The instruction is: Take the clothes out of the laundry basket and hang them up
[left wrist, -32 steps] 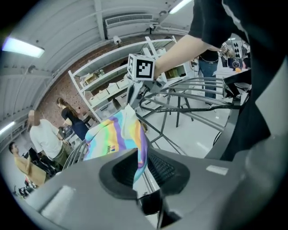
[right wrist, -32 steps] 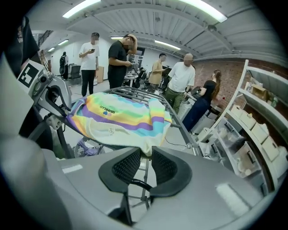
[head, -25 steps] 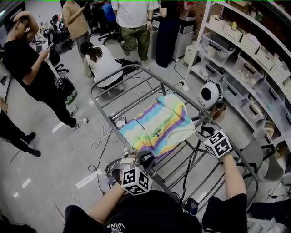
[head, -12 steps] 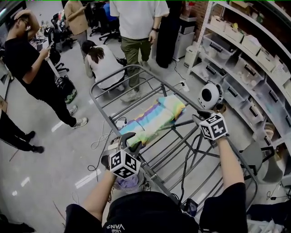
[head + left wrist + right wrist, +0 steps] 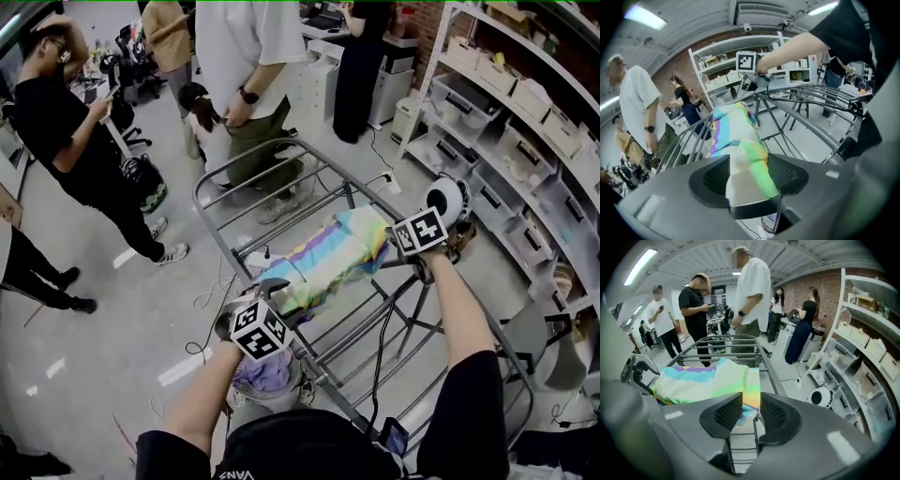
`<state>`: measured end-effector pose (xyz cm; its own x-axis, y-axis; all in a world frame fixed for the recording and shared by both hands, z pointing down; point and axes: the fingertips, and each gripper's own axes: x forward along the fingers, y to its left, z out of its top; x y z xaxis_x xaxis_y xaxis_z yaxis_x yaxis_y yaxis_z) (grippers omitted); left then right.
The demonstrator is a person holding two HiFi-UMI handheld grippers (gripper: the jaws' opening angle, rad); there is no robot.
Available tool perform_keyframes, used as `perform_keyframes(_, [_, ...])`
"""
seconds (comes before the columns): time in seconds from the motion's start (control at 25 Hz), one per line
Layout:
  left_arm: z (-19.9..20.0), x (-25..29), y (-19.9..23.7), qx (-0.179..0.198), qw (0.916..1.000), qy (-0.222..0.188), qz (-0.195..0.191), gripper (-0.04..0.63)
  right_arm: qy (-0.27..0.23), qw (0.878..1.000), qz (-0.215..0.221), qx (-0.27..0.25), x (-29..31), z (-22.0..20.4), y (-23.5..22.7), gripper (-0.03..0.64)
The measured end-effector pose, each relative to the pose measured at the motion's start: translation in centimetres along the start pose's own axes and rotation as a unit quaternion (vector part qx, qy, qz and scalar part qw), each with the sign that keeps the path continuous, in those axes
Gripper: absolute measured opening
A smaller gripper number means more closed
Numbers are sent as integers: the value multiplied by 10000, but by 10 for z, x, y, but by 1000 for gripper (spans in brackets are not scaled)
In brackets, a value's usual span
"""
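Observation:
A rainbow-striped garment (image 5: 328,258) lies bunched across the rails of a grey metal drying rack (image 5: 225,187). My left gripper (image 5: 272,286) is at its near left end. In the left gripper view the garment (image 5: 733,131) runs between the jaws of the left gripper (image 5: 747,168). Those jaws have just been opening and stand wide, not pressing it. My right gripper (image 5: 394,246) is at the garment's right end by the rack's side rail. In the right gripper view the right gripper (image 5: 751,411) is shut on the garment's (image 5: 708,380) edge.
A person in white (image 5: 248,84) stands at the rack's far end, and another in black (image 5: 66,122) at the left. Shelves with bins (image 5: 525,141) line the right. A white round device (image 5: 448,199) sits by them. A round basket with purple cloth (image 5: 267,375) is under the rack.
The garment was spread wide on the rack and is now drawn into a narrower band. My left gripper moved left and opened; my right gripper moved further away. The person in white stepped up to the rack.

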<state>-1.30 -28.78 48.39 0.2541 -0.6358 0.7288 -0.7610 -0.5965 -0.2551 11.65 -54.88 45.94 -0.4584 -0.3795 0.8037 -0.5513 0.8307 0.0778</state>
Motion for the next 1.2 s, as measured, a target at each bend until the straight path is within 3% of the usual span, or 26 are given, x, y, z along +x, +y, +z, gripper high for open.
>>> perform_keyframes(0.12, [0,3,-6,-46,9999,66,-127,228,159,9982,199,541,20,-7,-6,123])
perform_keyframes(0.24, [-2,6,-18,-58,9995,77,-301,144,195,9955,343,860,33,-14,-7,119])
perform_keyframes(0.32, [-3,6,-20,-46,9995,64,-297,91,187,9952,511,813,35,-11,-1,87])
perform_keyframes(0.4, [-2,2,-17,-59,9997,83,-213,83,230,9953,652,676,33,-6,5,31])
perform_keyframes(0.48, [0,-5,-15,-59,9998,123,-121,74,269,9959,640,577,28,-2,6,23])
perform_keyframes(0.64, [0,-21,-18,-63,9997,148,170,18,90,9974,393,597,12,3,-7,18])
perform_keyframes(0.96, [-16,-49,-19,-164,9971,198,721,15,-230,9933,-473,1033,-27,-6,-77,17])
perform_keyframes(1.2, [-26,-66,-29,-130,9955,292,888,14,-210,9855,-868,1444,-37,-29,-108,17])
